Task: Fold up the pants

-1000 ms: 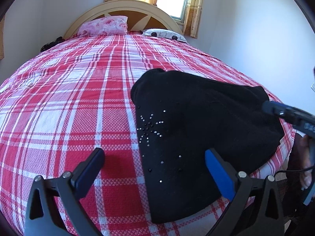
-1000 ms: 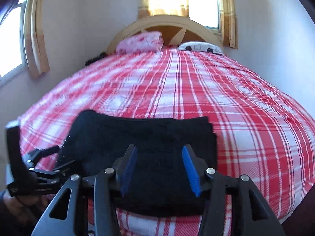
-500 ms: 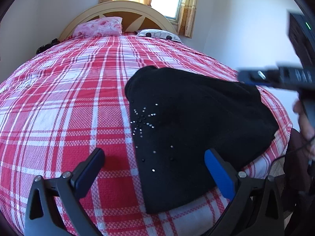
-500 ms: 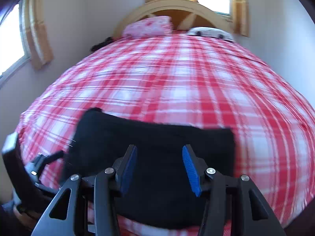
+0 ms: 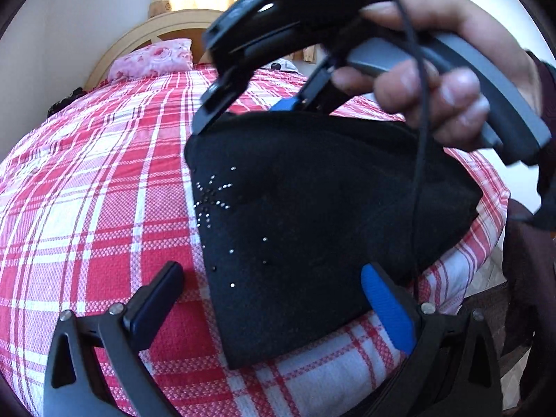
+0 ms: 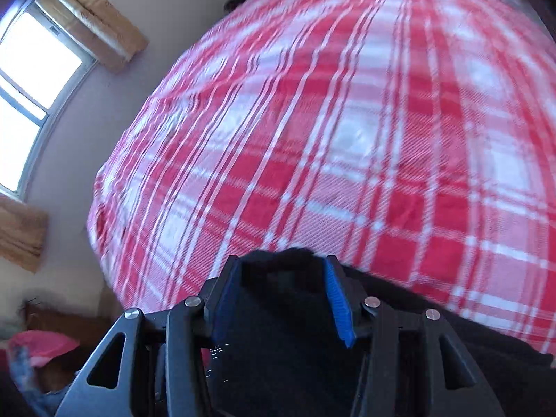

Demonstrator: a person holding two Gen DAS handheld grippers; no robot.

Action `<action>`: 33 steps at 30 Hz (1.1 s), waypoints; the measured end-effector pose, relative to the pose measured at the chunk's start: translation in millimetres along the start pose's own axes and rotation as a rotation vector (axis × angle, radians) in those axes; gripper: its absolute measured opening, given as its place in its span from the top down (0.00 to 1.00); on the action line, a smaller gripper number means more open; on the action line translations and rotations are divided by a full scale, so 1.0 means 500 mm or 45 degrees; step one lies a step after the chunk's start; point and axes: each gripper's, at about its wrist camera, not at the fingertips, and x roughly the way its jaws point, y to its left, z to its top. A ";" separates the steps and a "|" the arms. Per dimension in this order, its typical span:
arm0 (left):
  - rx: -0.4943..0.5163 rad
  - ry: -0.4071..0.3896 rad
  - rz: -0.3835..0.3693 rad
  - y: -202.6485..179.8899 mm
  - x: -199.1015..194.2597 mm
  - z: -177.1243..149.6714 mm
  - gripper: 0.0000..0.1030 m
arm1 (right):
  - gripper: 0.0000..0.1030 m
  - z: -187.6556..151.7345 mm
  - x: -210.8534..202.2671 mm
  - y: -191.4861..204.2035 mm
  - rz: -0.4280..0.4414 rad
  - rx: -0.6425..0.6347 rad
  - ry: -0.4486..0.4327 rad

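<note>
The black pants lie folded on the red plaid bed, with small shiny studs on their left part. My left gripper hovers open over their near edge, one finger above the sheet and the other above the cloth. A hand holds my right gripper above the far edge of the pants, tilted steeply down. In the right wrist view my right gripper stands open, its blue pads apart over the black pants and its tips at their far edge. Nothing is pinched.
A pink pillow and a wooden headboard are at the far end of the bed. The bed's edge drops off at the lower right, close to the pants. A window with curtains is on the left wall.
My right gripper swept from the near right edge across the pants to their far edge and tipped downward; it now fills the top of the left wrist view. The left gripper stayed put.
</note>
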 end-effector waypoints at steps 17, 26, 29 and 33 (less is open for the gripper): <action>0.063 -0.085 -0.269 -0.063 -0.025 -0.019 0.00 | 0.81 -0.007 0.018 -0.033 0.132 0.082 0.028; 0.106 -0.092 -0.219 -0.056 -0.012 0.000 0.00 | 0.89 0.006 -0.011 0.012 -0.132 -0.156 -0.120; 0.068 -0.101 -0.241 -0.045 -0.027 0.005 0.00 | 0.82 -0.004 0.007 0.019 -0.168 -0.237 -0.104; 0.006 -0.123 -0.248 -0.024 -0.039 0.010 0.00 | 0.50 -0.031 -0.039 0.008 -0.200 -0.203 -0.187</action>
